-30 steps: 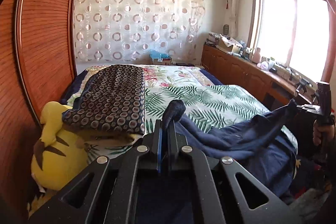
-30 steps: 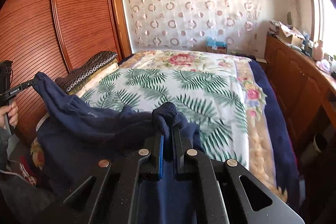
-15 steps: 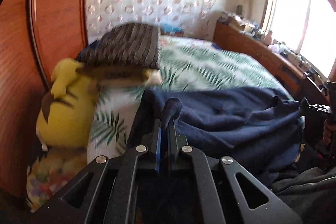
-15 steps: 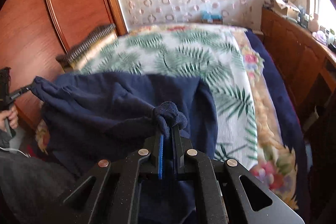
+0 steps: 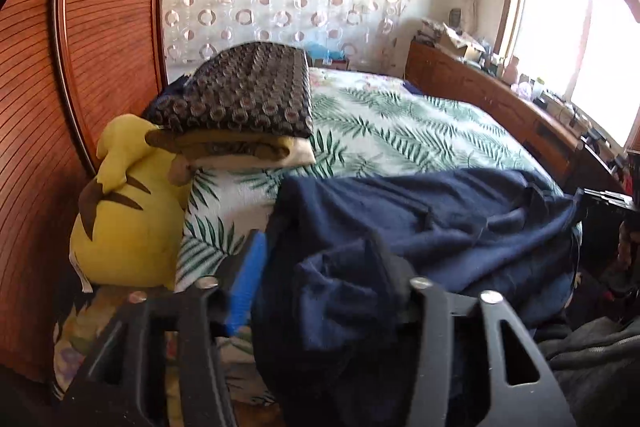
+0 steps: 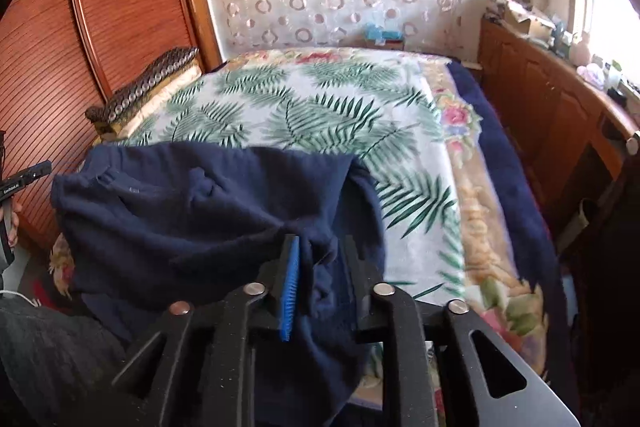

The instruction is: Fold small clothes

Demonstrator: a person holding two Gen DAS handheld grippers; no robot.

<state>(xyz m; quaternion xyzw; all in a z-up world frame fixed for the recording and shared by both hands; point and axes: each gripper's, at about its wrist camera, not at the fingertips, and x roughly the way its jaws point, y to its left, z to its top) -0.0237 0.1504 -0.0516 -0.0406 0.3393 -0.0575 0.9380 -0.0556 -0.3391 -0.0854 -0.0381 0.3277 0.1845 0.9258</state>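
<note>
A navy blue garment [image 5: 460, 211] lies spread across the near edge of the bed, wrinkled and slack. My left gripper [image 5: 324, 287] has its jaws opening wide. A corner of the cloth lies loose between them, clear of the blue pad [image 5: 244, 287]. In the right wrist view the same garment [image 6: 200, 211] covers the bed's near left part. My right gripper [image 6: 320, 275] is opening too, with a bunched corner sagging between its fingers and not pinched. Each view shows the other gripper at the garment's far end: the right gripper [image 5: 604, 199] and the left gripper [image 6: 24, 179].
The bed carries a palm-leaf cover [image 6: 300, 107]. A yellow plush toy [image 5: 124, 227] and a folded patterned pillow stack [image 5: 248, 95] sit at its left, against a wooden wardrobe [image 5: 100, 27]. A cluttered wooden cabinet [image 6: 560, 107] runs under the window on the right.
The garment, held up by two corners before, has come down flat onto the bed. Both grippers have gone from shut on the corners to parted jaws, letting the cloth go.
</note>
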